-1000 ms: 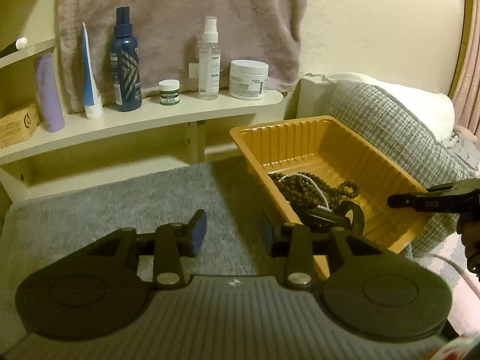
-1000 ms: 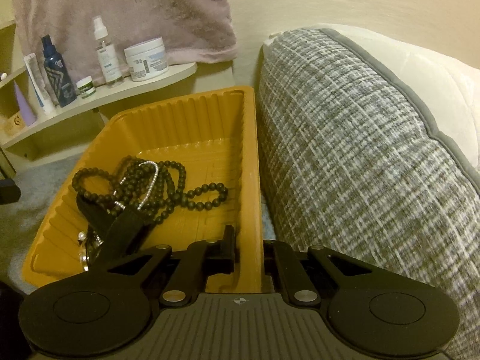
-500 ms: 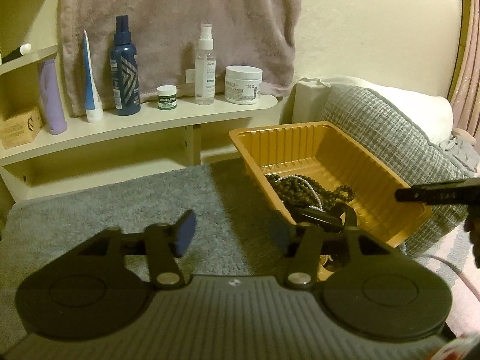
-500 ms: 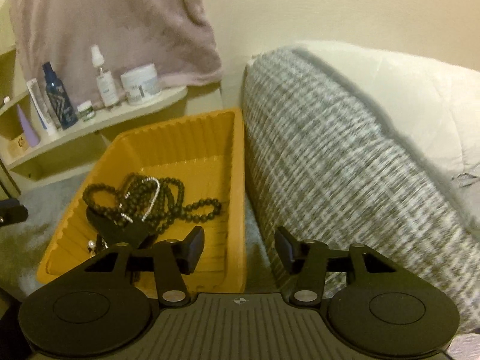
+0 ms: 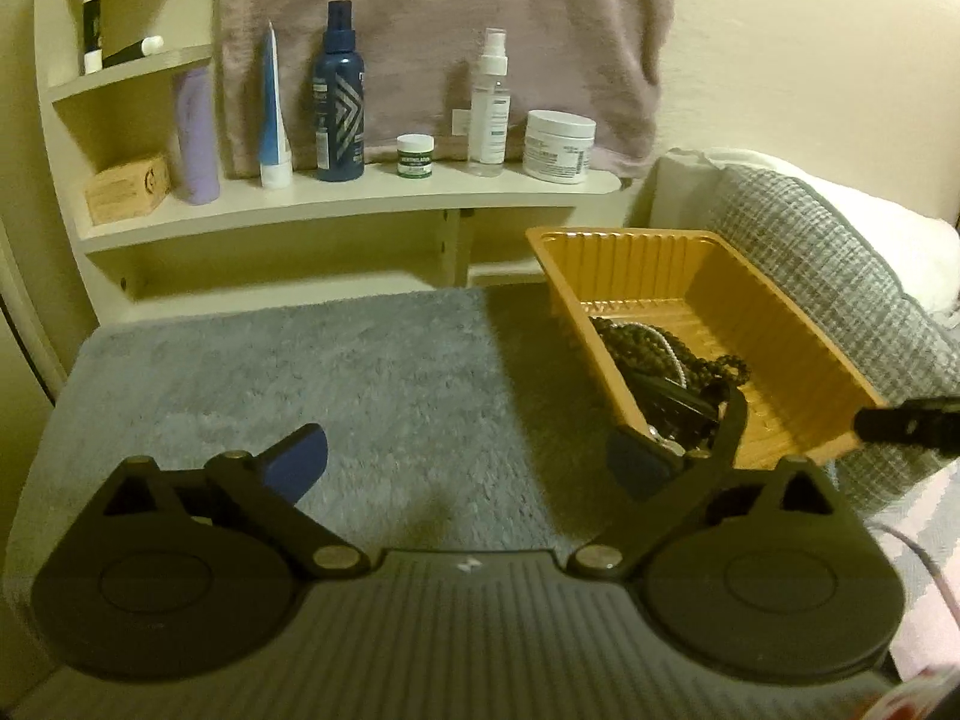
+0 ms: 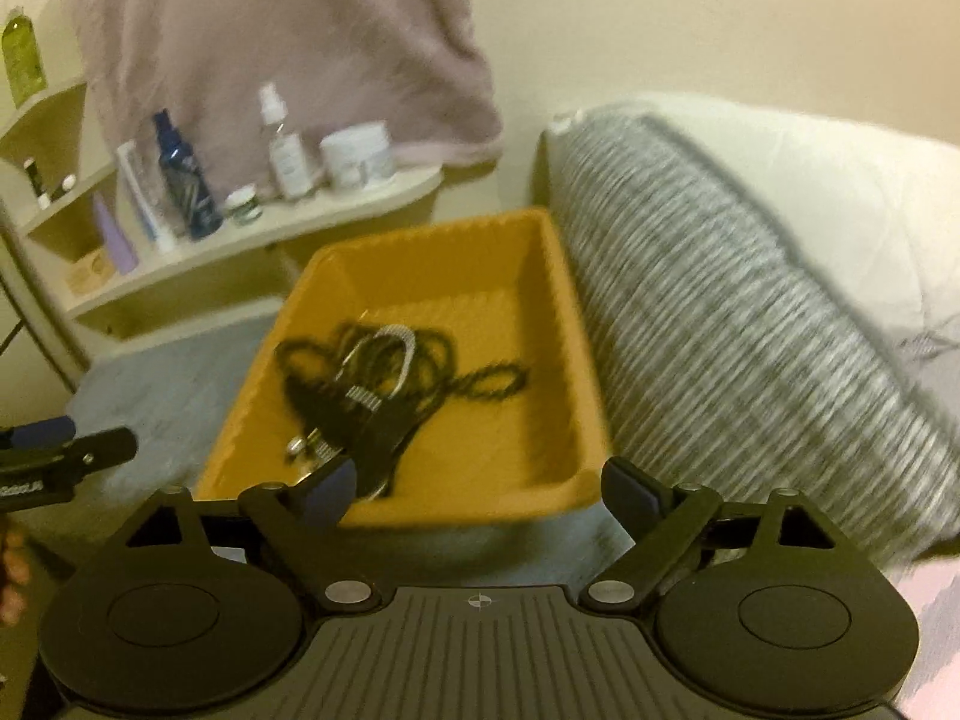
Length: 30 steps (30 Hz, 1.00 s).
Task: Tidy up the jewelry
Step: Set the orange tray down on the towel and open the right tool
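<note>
An orange ribbed tray sits on the grey rug against a grey cushion. It holds a pile of jewelry: black bead necklaces, a silver chain and a dark strap. My left gripper is open and empty, above the rug to the left of the tray. My right gripper is open and empty, just in front of the tray's near rim. One right finger shows at the right edge of the left wrist view.
A grey rug lies left of the tray. A cream shelf behind carries bottles, a tube and jars under a hanging pink towel. The grey cushion and a white pillow flank the tray's right side.
Both grippers opened wide and drew back from the tray. The right gripper, shut near the tray's right rim a second ago, now sits further back and centred on its near rim.
</note>
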Tool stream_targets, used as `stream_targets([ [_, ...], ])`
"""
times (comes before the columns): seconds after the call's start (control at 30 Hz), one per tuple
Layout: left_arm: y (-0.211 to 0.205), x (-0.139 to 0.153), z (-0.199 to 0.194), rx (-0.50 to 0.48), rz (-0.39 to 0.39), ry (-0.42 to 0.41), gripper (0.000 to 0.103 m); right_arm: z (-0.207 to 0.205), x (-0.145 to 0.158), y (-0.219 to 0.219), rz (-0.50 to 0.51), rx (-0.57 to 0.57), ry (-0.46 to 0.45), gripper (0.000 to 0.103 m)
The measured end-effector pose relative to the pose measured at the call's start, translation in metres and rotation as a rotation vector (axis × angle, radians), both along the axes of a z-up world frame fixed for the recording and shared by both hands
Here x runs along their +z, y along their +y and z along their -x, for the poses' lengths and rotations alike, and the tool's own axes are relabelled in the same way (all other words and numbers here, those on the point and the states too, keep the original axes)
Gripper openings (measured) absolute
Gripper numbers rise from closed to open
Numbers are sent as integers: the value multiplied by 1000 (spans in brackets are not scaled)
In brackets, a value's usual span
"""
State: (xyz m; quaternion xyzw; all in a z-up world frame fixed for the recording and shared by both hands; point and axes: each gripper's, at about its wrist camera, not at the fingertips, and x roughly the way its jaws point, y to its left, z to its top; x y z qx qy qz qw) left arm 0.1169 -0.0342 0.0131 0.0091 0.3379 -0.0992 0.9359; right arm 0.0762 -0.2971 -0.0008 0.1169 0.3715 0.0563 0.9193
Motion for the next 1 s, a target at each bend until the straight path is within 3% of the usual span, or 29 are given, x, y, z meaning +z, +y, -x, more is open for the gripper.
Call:
stream_targets([
  [0.47, 18, 5, 41, 80, 0, 120, 102, 19, -6, 45, -15, 52, 36, 89],
  [1.0, 22, 21, 75, 145, -40, 115, 102, 35, 4, 70, -3, 102, 28, 89],
])
